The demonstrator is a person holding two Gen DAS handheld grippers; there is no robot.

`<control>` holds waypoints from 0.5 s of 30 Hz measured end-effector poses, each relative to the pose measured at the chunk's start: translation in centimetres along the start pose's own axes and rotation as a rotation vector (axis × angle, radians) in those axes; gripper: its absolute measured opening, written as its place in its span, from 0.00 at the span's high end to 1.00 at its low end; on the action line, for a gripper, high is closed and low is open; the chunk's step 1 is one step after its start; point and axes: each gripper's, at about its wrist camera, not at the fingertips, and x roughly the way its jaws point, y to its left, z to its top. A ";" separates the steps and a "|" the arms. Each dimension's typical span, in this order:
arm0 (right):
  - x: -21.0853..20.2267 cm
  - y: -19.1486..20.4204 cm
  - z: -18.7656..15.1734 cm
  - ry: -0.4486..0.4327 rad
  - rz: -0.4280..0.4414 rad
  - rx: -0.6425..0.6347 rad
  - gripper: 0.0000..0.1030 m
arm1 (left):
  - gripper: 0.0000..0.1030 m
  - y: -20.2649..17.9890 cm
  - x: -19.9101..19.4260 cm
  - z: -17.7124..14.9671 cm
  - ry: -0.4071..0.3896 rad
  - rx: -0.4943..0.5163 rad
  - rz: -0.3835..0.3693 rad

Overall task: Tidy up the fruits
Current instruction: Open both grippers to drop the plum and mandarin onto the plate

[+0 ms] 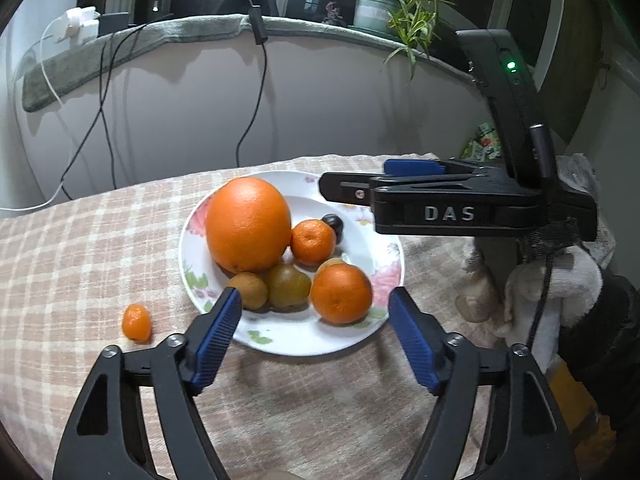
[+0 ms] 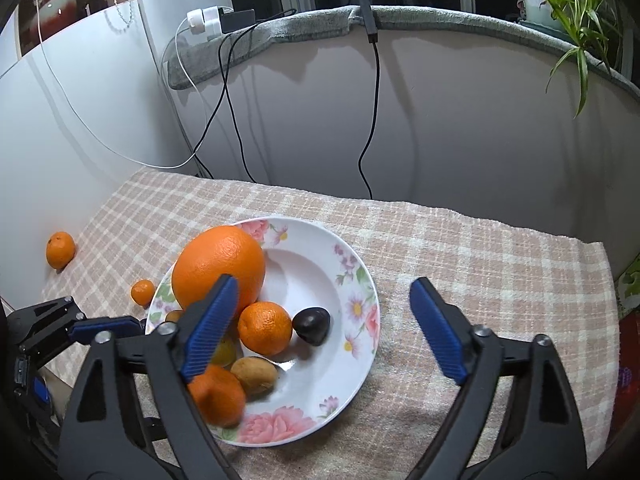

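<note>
A white floral plate [image 1: 372, 248] [image 2: 356, 280] holds a large orange [image 1: 248, 224] [image 2: 218, 264], two mandarins [image 1: 313, 241] [image 1: 341, 293], a kiwi [image 1: 250, 290] [image 2: 254, 374], a greenish fruit [image 1: 289, 285] and a dark plum [image 1: 334, 223] [image 2: 312, 325]. A small mandarin [image 1: 137, 322] [image 2: 143, 291] lies on the cloth left of the plate. Another mandarin [image 2: 60, 249] lies far left. My left gripper [image 1: 314, 304] is open and empty over the plate's near rim. My right gripper [image 2: 322, 292] is open and empty above the plate; it also shows in the left wrist view [image 1: 400, 184].
The table has a beige checked cloth [image 1: 80, 248] [image 2: 480, 256]. A wall with hanging cables [image 2: 372, 120] stands behind. A potted plant [image 1: 380, 8] sits on the sill. A gloved hand [image 1: 560, 292] holds the right gripper at the table's right edge.
</note>
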 end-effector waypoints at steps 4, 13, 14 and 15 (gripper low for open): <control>-0.2 0.2 0.1 0.006 -0.003 -0.009 0.11 | 0.22 0.0 -0.1 0.0 0.003 0.005 0.035; -0.8 0.6 0.2 -0.005 -0.011 -0.012 0.11 | 0.22 -0.1 -0.3 -0.1 0.002 0.010 0.044; -0.8 0.6 0.2 -0.005 -0.012 -0.014 0.11 | 0.22 -0.2 -0.3 -0.1 0.000 0.011 0.045; -0.9 0.7 0.3 -0.008 -0.016 -0.016 0.11 | 0.22 -0.2 -0.4 -0.1 -0.002 0.012 0.046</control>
